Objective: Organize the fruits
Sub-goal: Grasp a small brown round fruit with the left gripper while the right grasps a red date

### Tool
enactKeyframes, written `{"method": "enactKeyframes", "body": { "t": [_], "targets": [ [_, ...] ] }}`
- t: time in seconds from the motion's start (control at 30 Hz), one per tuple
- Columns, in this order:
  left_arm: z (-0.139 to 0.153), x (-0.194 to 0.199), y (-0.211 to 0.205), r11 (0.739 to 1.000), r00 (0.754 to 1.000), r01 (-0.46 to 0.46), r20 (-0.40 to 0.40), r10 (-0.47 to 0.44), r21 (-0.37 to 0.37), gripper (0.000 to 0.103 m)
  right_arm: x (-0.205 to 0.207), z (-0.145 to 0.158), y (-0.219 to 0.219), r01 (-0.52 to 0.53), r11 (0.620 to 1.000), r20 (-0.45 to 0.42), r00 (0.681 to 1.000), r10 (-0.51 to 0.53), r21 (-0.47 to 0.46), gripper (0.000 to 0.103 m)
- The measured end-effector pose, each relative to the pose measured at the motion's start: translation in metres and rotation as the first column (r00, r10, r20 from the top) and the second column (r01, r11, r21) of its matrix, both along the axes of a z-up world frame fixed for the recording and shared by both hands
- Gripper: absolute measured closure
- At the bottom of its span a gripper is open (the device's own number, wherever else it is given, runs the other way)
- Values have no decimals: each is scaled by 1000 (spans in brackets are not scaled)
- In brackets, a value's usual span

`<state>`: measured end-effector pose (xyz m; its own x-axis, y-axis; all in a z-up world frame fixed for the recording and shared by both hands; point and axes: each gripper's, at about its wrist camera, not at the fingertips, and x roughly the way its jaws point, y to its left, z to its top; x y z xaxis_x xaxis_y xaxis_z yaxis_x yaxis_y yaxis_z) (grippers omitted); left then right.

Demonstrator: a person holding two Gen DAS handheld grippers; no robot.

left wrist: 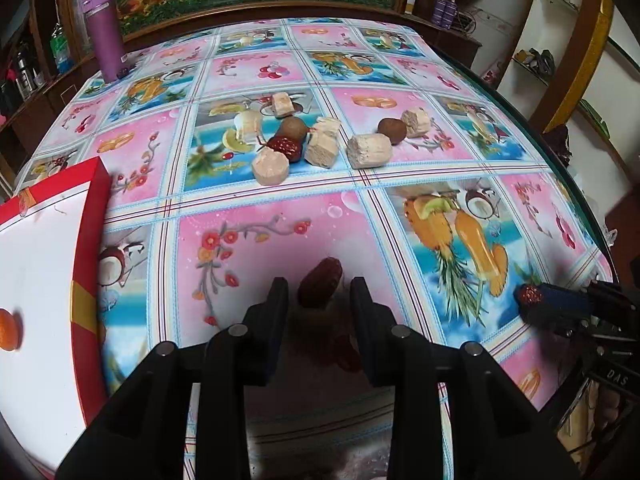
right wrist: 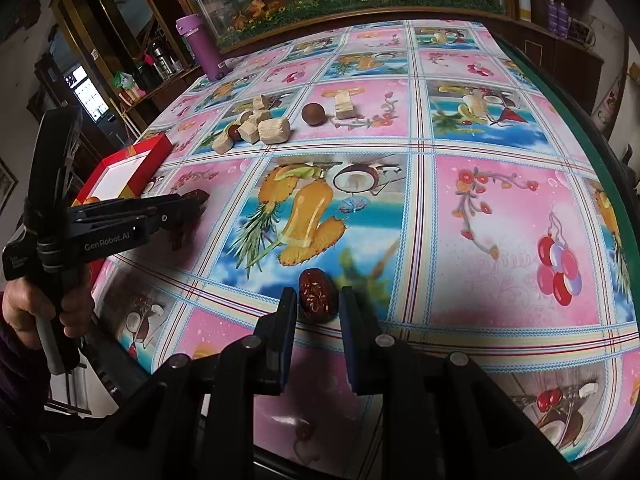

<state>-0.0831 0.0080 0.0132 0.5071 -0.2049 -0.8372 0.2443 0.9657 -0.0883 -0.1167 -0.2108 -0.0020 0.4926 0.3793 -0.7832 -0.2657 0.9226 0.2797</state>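
Dates are clamped one in each gripper—left gripper and right gripper, both near the table's front edge—so keep them clenched, lift straight, and release over the red box at its left edge.

A wrinkled dark-red date sits between the left tongs' tips, raised off the surface; a second date, glossy and creased, is pinched upright in the right tongs; a third red date lies in the far cluster, touching a brown round fruit and pale beige chunks; another brown round fruit rests to the right, between two more pale chunks; an orange fruit lies inside the red-rimmed white box at the left edge.
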Motion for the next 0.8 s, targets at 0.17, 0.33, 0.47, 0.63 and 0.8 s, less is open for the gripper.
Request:
{"method": "enactKeyframes", "body": {
  "t": [0.17,0.33,0.47,0.63,0.8],
  "targets": [
    [2,-4,-3,1000,1000,25,-11,-25,-16,69,0,0,-3,-3,1000,-8,1000,3,19,82],
    [0,-11,-3,999,999,43,-19,-44,-29,69,-2,0,1,-3,1000,1,1000,3,-4,83],
    [0,-14,3,998,999,47,-22,-48,-43,69,-2,1,5,-6,999,10,1000,6,-35,82],
    [0,-13,7,998,999,43,-27,-44,-52,69,0,1,4,5,1000,5,1000,-4,-23,81],
    [3,-21,9,997,998,56,-27,-58,-53,69,0,2,9,-20,999,14,1000,21,-28,68]
  ]
}}
